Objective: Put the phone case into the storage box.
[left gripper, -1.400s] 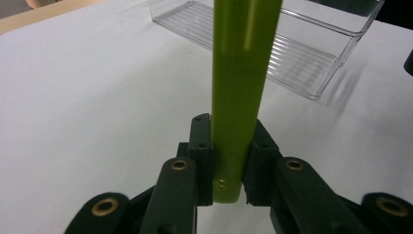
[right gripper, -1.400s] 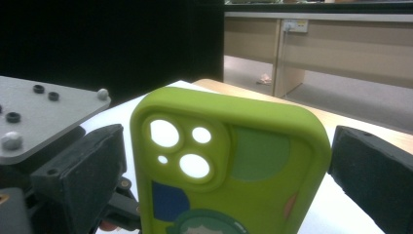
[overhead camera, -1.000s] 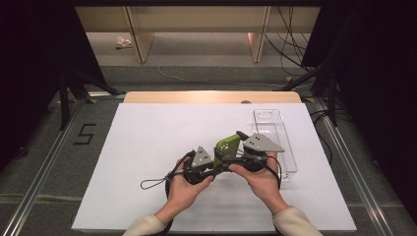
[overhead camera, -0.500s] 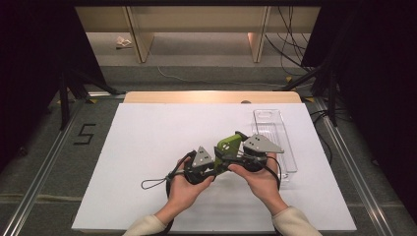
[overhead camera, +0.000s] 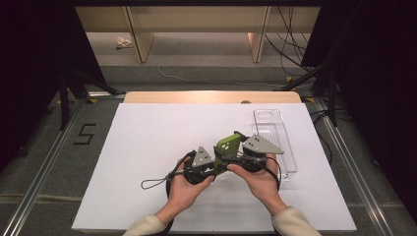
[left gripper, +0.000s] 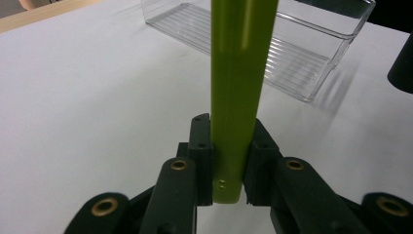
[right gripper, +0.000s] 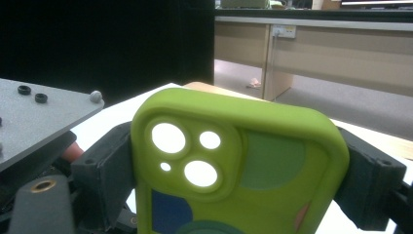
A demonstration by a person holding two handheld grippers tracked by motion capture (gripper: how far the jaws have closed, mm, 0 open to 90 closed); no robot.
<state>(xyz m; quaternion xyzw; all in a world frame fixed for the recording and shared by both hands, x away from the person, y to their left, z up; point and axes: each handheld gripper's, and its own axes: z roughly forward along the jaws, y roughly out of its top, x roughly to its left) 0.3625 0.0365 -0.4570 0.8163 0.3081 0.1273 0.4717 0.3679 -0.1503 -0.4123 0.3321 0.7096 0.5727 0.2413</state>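
Phone case point(overhead camera: 227, 143), lime green, is held above the table point(overhead camera: 147, 142) between both grippers, just left of a clear plastic tray point(overhead camera: 275, 140).

Left gripper point(left gripper: 228, 161): jaws are closed narrowly on the thin edge of the case, pads pressed against both faces near its lower end; in the left gripper view the case rises upright from between them as a narrow green strip. In the high view the left gripper point(overhead camera: 216, 160) is seen with its grey three-cornered plate on top, carried by the left hand point(overhead camera: 184, 184).

Right gripper point(right gripper: 238, 165): jaws are set wide across the breadth of the case, a black pad seen at each side edge; they have just been closing, with the case between them. Firm contact on both sides cannot be told for certain, though the pads appear to meet the edges. The camera cutout holes of the case are seen in the upper left of its back, with blue and grey-green patches below. The right hand point(overhead camera: 258, 179) is beside the left, near the table's middle.

Beyond: white table surface, a wooden strip along its far edge, cables on the floor behind.
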